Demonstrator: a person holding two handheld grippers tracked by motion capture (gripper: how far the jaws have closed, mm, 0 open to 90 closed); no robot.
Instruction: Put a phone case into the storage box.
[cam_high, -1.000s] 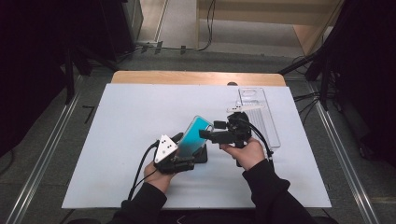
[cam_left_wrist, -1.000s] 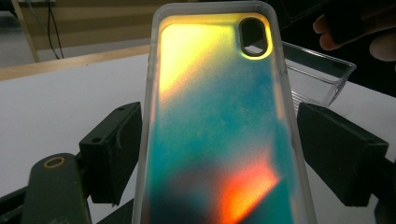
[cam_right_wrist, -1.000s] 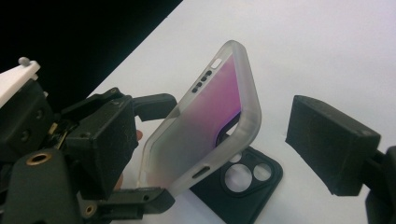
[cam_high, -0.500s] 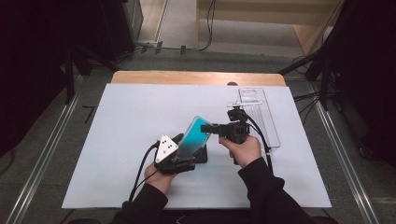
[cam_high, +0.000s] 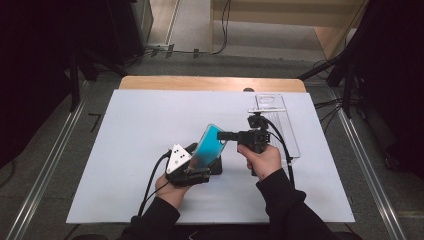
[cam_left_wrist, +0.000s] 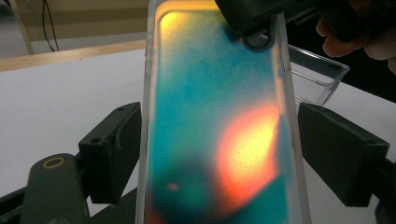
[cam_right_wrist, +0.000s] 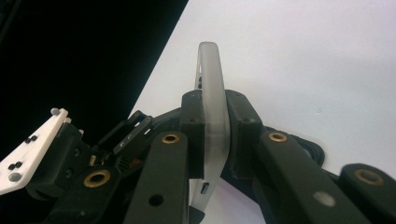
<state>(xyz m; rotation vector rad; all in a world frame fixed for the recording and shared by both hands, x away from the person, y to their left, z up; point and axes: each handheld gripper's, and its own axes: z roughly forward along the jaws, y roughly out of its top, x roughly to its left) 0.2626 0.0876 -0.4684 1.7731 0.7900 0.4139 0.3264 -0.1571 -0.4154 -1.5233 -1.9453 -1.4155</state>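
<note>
The left gripper (cam_high: 196, 170) held the phone (cam_high: 209, 146) across its sides; the right gripper (cam_high: 225, 136) had just clamped its top edge. Separating the phone's case remained, by appearance.

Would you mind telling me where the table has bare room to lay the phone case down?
The white table is bare left of the left gripper. It is crowded around the phone case, the right gripper and the clear tray.

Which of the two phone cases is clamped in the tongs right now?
The teal phone case, tilted up off the table between both hands. The right tongs pinch its top edge. The clear case lies flat on the table behind, untouched.
</note>
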